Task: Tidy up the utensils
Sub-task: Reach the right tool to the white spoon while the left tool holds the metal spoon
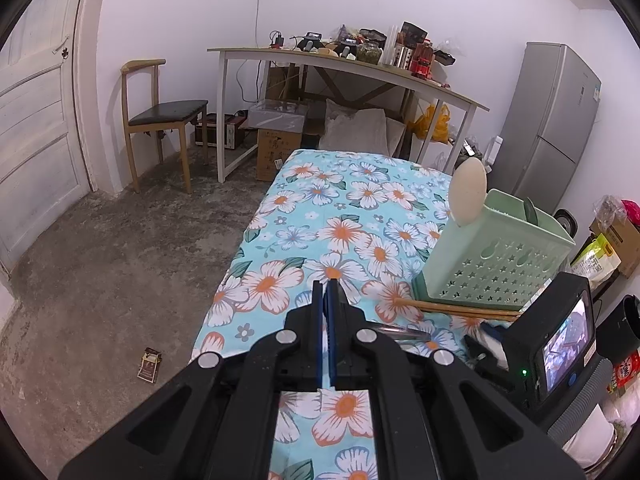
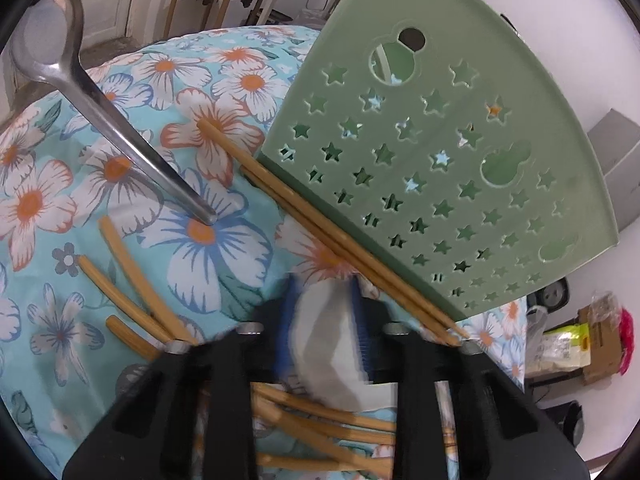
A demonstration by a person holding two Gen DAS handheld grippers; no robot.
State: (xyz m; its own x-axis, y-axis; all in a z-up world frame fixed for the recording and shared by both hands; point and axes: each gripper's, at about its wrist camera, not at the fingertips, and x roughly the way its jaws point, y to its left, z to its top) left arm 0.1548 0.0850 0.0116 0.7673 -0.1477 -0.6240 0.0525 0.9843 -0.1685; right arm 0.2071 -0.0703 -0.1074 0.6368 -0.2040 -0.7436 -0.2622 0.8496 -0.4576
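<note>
Jaws of the right hand-held gripper (image 2: 320, 320) clasp a (blurred) white utensil (image 2: 324, 344), seemingly.

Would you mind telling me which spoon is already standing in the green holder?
The cream spoon stands upright in the green holder; the metal spoon lies on the floral cloth.

Wooden chair (image 1: 160, 120) by door (image 1: 36, 112); cluttered desk (image 1: 344, 68); grey fridge (image 1: 552, 120).
</note>
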